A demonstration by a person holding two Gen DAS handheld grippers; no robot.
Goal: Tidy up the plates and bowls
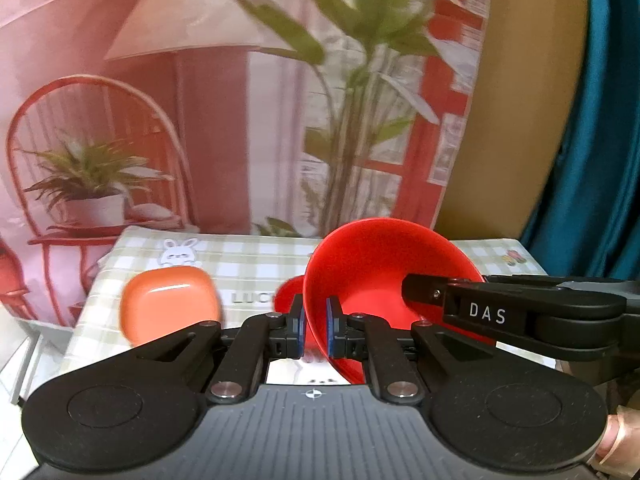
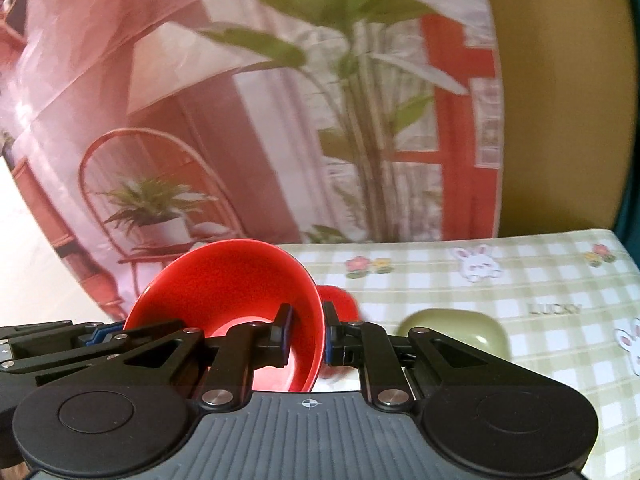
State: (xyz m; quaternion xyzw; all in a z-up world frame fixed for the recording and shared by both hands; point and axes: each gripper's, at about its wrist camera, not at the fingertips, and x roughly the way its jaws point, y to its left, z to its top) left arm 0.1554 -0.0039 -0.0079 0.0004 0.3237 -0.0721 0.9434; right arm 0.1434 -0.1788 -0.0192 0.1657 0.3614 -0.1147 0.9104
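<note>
Two grippers shared one red bowl [image 1: 384, 276] above the checked tablecloth [image 2: 520, 280].
Left gripper [image 1: 315, 330] pinched its left rim, right gripper [image 2: 306, 334] the opposite rim, likely for steady carrying; orange plate [image 1: 170, 304] sat left, green plate [image 2: 456, 330] right.

Left gripper [image 1: 315, 326] pinching the near rim of a tilted red bowl [image 1: 384, 280], right gripper [image 1: 420, 294] clamped on its far side; orange plate [image 1: 172, 304] lying beside on the checked tablecloth [image 1: 248, 264]
</note>
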